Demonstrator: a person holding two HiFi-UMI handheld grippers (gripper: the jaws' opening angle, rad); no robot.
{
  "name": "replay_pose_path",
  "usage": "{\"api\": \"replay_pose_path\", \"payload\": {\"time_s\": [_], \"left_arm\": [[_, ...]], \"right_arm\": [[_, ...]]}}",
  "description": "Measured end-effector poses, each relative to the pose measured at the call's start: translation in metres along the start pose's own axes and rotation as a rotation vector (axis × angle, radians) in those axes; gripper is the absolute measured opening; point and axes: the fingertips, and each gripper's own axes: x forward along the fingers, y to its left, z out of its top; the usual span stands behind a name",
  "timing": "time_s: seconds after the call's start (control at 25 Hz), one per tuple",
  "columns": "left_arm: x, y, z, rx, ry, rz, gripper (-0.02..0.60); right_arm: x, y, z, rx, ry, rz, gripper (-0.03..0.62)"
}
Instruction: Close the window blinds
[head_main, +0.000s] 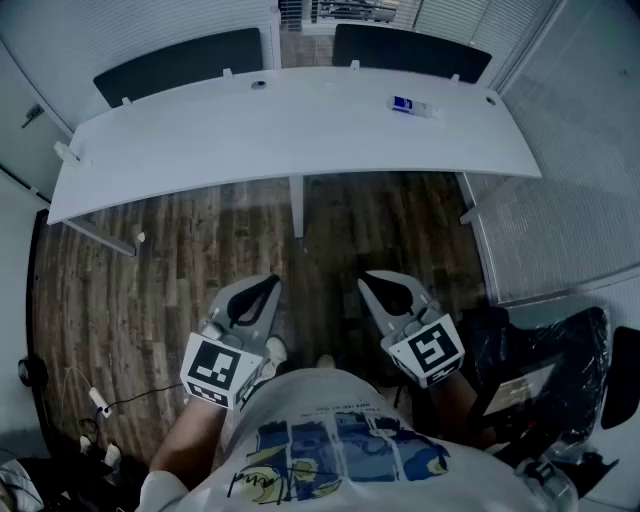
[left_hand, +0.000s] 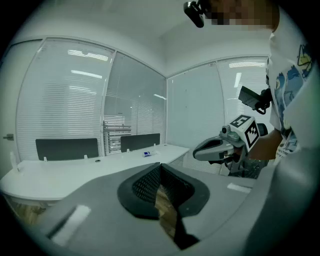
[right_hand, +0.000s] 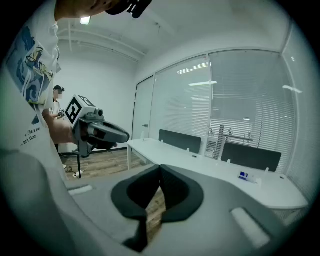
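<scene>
White slatted blinds (head_main: 130, 30) cover the glass walls behind a long white desk (head_main: 300, 130). One narrow panel (left_hand: 115, 132) between the two dark desk screens has its slats open, also visible in the right gripper view as panel (right_hand: 235, 135). My left gripper (head_main: 262, 290) and right gripper (head_main: 385, 290) hang side by side over the wooden floor, short of the desk. In the gripper views, the left gripper (left_hand: 160, 166) and the right gripper (right_hand: 160, 167) are both shut with nothing between the pads. Neither touches the blinds.
A small blue and white object (head_main: 410, 106) lies on the desk's right part. Two dark screens (head_main: 180, 62) stand along its far edge. A black bag (head_main: 540, 370) sits at my right, cables (head_main: 95, 400) lie on the floor at my left. Another person (right_hand: 59, 100) stands near a door.
</scene>
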Motion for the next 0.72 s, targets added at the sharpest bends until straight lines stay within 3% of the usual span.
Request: {"api": "replay_pose_path", "payload": {"time_s": [0.24,0.72], "left_arm": [[-0.002,-0.007,-0.007,-0.017,0.027,-0.023,0.006],[0.009,-0.042,-0.013,-0.013,0.048,0.007,0.006]], "right_arm": [[-0.01,0.005,-0.003,0.018,0.004,-0.022,0.003],[-0.051,-0.013,-0.029,0.056,-0.025,-0.023,0.009]]}}
